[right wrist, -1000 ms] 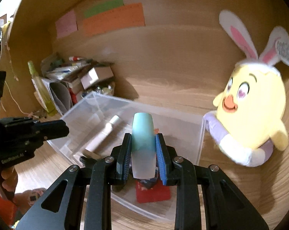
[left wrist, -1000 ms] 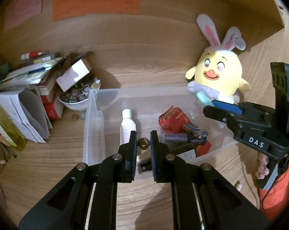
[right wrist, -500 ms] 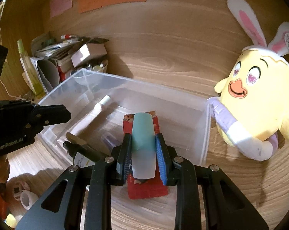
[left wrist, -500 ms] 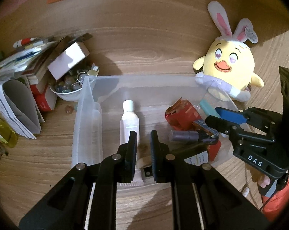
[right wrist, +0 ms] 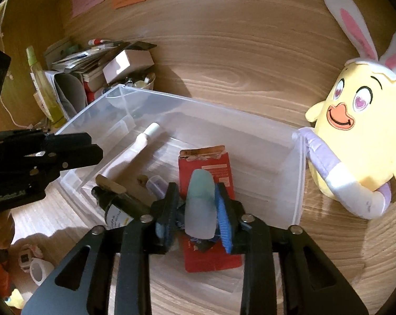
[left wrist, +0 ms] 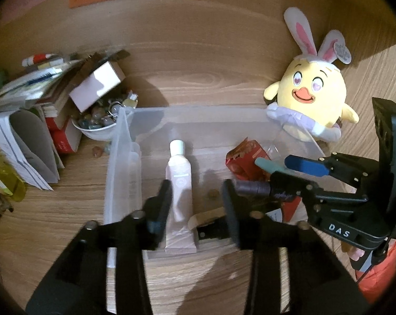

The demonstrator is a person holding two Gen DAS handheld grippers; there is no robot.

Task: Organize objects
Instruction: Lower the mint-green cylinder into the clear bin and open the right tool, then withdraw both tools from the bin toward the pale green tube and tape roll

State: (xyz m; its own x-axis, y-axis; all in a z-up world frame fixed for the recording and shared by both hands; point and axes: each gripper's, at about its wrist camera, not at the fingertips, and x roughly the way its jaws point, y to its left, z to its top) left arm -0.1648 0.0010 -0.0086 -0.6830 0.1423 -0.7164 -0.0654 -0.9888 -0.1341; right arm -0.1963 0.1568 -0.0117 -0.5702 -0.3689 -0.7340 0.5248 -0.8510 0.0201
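Observation:
A clear plastic bin [left wrist: 198, 110] [right wrist: 198, 102] on the wooden desk holds a white tube [left wrist: 179, 178] [right wrist: 142, 141], a torn red carton [left wrist: 245, 157] [right wrist: 211, 162], a dark bottle [right wrist: 119, 204] and a grey-purple cylinder [left wrist: 250, 187]. My left gripper [left wrist: 196, 194] [right wrist: 92, 147] hovers over the bin's near side. Its jaws are opening and grip nothing; the white tube lies below them. My right gripper [right wrist: 196, 191] [left wrist: 276, 164] hangs above the red carton. Its jaws are opening around a teal-capped frosted tube [right wrist: 200, 204] [left wrist: 263, 164], which leans on the right pad with a gap at the left.
A yellow bunny-eared plush [left wrist: 310, 99] [right wrist: 355, 131] leans against the bin's far right corner. Left of the bin stand a bowl of small trinkets [left wrist: 98, 128], a white box [left wrist: 98, 84] and stacked papers and books [left wrist: 27, 120]. A hand [right wrist: 0, 228] holds the left gripper.
The left jaws went from shut to wide apart. The right jaws spread, and the teal-capped tube now sits loose and tilted between them, lower over the red carton.

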